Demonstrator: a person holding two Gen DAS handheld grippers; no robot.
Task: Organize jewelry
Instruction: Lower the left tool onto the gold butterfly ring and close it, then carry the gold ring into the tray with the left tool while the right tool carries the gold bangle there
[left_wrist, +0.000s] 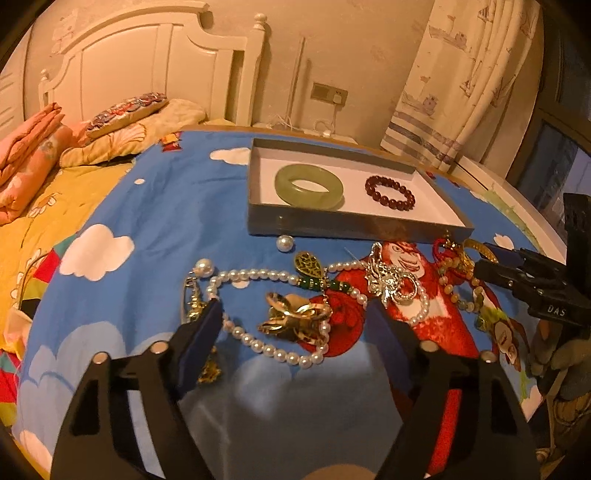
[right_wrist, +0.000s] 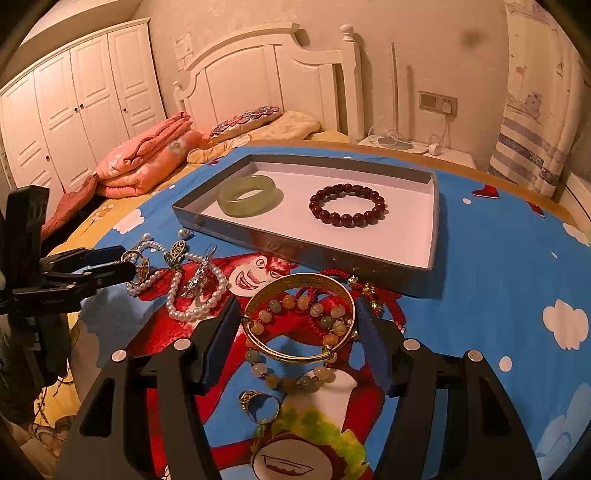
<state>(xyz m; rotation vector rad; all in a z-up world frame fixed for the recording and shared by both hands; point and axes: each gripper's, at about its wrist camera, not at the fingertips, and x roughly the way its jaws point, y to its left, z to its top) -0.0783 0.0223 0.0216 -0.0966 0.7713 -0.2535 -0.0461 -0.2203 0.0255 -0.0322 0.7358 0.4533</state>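
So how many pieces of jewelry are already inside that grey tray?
2. A green jade bangle lies in the left part of the tray, and a dark red bead bracelet lies to its right. Everything else remains on the blue cloth.

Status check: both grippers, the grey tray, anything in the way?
Left gripper open around gold rings tangled in pearl necklace. Right gripper clamped on gold bangle, pastel bead bracelet beneath. Grey tray holds green jade bangle, dark red bead bracelet.
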